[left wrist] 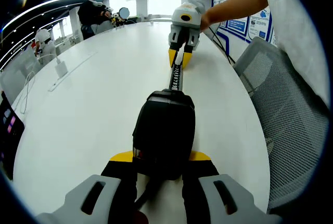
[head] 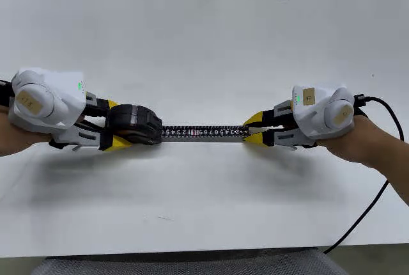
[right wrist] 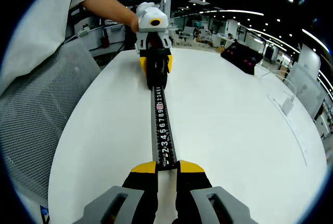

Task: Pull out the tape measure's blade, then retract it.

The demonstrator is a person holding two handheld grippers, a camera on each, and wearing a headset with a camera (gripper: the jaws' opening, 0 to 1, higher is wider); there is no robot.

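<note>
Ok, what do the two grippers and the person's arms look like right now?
Both the left gripper and the right gripper have rounded white bodies, grey-and-black jaws with yellow tips, a small green light and a tan sticker on top. A black cable runs from the right one. The person wears a short white sleeve.

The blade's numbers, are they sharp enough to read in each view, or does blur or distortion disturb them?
Right gripper view: numbers on the blade sharp near the jaws, shrinking by fisheye toward the case. Head view: small but legible, soft shadow on the table. Left gripper view: too small to read.
</note>
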